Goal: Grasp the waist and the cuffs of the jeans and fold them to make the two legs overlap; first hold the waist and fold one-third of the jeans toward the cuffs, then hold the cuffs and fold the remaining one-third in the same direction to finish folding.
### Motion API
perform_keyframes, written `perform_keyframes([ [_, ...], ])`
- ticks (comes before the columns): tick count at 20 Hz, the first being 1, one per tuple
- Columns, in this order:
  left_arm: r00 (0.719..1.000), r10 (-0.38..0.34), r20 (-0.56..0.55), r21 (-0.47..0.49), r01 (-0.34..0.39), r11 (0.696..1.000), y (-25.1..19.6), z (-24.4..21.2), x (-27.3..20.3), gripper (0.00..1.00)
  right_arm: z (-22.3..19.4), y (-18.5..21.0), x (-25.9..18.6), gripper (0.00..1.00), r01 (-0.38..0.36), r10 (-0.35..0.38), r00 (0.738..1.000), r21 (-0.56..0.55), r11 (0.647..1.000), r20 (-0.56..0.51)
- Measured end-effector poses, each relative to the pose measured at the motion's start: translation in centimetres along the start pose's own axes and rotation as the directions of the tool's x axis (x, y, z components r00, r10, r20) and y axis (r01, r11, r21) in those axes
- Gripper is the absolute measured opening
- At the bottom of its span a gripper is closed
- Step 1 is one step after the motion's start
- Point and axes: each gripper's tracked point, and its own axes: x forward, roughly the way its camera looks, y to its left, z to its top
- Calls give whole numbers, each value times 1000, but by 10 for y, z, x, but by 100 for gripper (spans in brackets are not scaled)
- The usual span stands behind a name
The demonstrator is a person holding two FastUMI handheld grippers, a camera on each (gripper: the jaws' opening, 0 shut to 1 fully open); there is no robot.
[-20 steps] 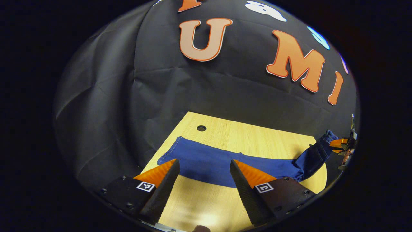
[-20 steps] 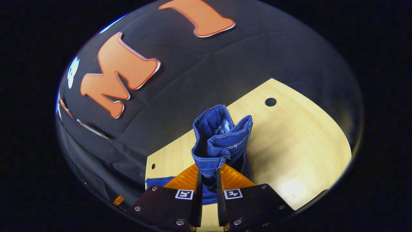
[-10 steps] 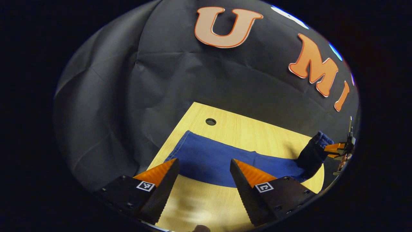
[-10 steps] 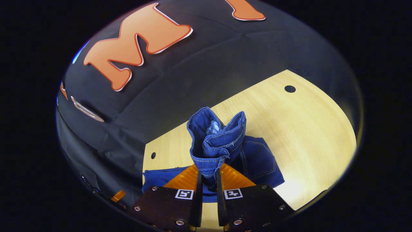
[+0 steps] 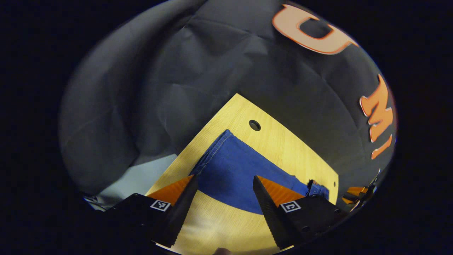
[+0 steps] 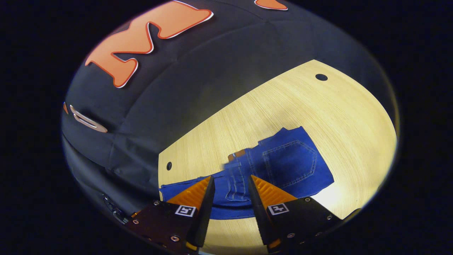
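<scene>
Jeans laid flat on the desk, waist third folded over, both claws released.

In the left gripper view, the left claw (image 5: 222, 202) is held spread wide above the desk (image 5: 276, 141), nothing between its fingers; the jeans (image 5: 237, 173) are seen just ahead of the tips, their long axis running from the cuff end at the upper left, near a round hole (image 5: 254, 125), down to the right, where the folded waist is partly hidden behind the claw's right finger. The right claw (image 5: 355, 194) is glimpsed at the far right edge. In the right gripper view, the right claw (image 6: 230, 193) is parted and empty; directly ahead of it the waist part, back pocket (image 6: 292, 159) upward, lies folded over the legs, which extend leftward.
</scene>
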Motion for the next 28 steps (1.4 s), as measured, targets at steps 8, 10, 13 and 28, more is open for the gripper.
perform_keyframes([
  [8,990,-8,-141,-155,-14,988,48,-5,67,97,27,-29,-46,87,95,-87,989,-61,994,120],
  [10,982,-19,-187,-149,-9,989,53,-14,77,97,31,-37,-62,87,110,-99,985,-70,991,140],
  [13,982,-76,-175,-175,45,983,39,-12,85,93,33,-45,-76,88,121,-108,981,-71,990,164],
  [28,987,-145,-65,-237,126,963,-27,-12,64,12,56,-78,-118,88,62,-50,977,-55,997,207],
])
